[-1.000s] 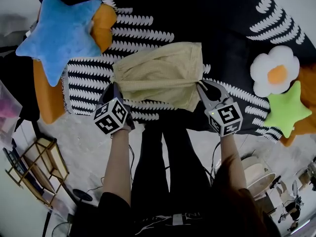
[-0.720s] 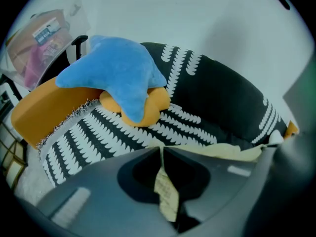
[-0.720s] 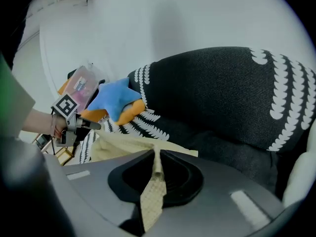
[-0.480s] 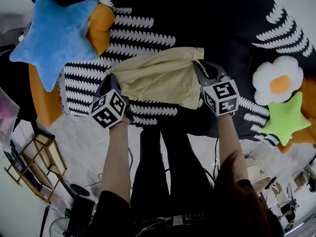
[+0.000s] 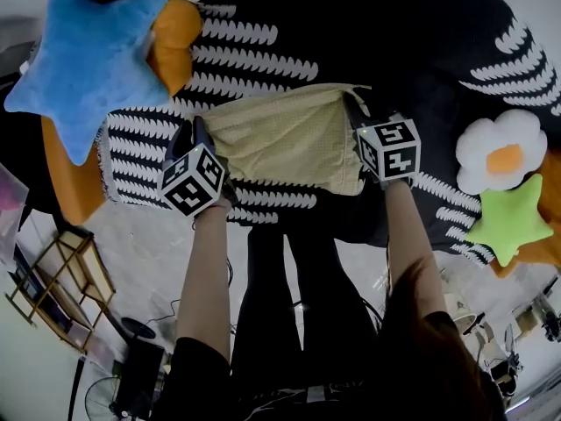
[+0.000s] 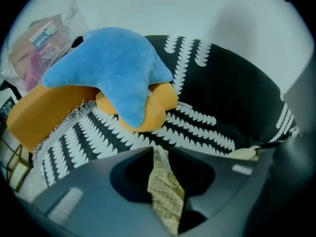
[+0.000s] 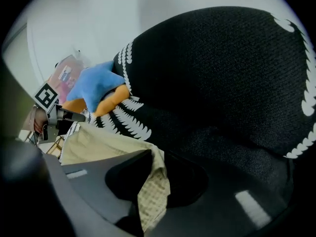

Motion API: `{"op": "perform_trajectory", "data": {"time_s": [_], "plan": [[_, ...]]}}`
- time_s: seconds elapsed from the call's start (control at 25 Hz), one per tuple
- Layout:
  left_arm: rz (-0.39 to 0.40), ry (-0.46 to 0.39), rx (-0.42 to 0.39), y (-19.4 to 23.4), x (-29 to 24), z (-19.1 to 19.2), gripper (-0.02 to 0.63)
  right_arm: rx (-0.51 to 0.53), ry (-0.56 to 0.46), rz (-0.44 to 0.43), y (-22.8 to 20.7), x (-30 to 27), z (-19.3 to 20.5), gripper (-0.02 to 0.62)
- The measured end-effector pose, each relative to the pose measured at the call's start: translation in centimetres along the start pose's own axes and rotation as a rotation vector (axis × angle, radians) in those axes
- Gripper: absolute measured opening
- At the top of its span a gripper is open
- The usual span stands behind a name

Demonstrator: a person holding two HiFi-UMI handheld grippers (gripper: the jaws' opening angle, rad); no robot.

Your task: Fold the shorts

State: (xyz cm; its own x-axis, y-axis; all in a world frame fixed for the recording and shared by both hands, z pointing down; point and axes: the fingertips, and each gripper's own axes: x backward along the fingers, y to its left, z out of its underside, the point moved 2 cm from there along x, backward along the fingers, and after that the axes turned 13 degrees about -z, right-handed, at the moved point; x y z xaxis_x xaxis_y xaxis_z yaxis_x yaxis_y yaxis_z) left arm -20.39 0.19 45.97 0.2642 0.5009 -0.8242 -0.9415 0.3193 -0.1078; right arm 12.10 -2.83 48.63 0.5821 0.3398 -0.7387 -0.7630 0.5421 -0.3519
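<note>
The pale yellow shorts (image 5: 285, 139) lie spread on the black blanket with white leaf print (image 5: 351, 33). My left gripper (image 5: 191, 130) is at their left edge, shut on a fold of the cloth (image 6: 165, 191). My right gripper (image 5: 355, 110) is at the top right corner. Its jaws have just been opening, and a slack fold of the shorts (image 7: 153, 186) still lies between them without being pinched. From the right gripper view, the rest of the shorts (image 7: 94, 142) stretches away to the left, toward the other gripper.
A blue star pillow (image 5: 83, 60) rests on an orange cushion (image 5: 175, 42) at the left. At the right sit a white flower pillow (image 5: 504, 156) and a green star pillow (image 5: 504, 222). A wooden rack (image 5: 57, 279) stands on the floor, lower left.
Both grippers have moved away from the person and down toward the blanket, carrying the shorts' edge with them. The shorts, hanging before, now lie flatter on the blanket.
</note>
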Motion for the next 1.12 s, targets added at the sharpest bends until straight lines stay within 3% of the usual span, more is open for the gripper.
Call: {"op": "perform_trajectory", "data": {"time_s": [0.12,0.24,0.44,0.76,1.12], "plan": [[-0.002,-0.018,0.009,0.6,-0.5,-0.4,0.0,-0.083,-0.03,0.003,-1.0,-0.5,-0.2,0.108],[-0.022,-0.041,0.007,0.6,-0.4,-0.2,0.0,-0.184,-0.128,0.003,-2.6,0.4,-0.4,0.137],[-0.122,-0.226,0.063,3.8,1.9,-3.3,0.0,-0.327,-0.322,0.041,-4.1,2.8,-1.8,0.127],[-0.129,-0.195,0.096,5.6,2.0,-2.0,0.0,-0.257,-0.299,0.057,-2.4,3.2,-1.2,0.12],[-0.091,-0.136,0.088,8.0,4.0,2.4,0.0,-0.098,-0.225,-0.015,5.5,2.5,-0.3,0.118]]}}
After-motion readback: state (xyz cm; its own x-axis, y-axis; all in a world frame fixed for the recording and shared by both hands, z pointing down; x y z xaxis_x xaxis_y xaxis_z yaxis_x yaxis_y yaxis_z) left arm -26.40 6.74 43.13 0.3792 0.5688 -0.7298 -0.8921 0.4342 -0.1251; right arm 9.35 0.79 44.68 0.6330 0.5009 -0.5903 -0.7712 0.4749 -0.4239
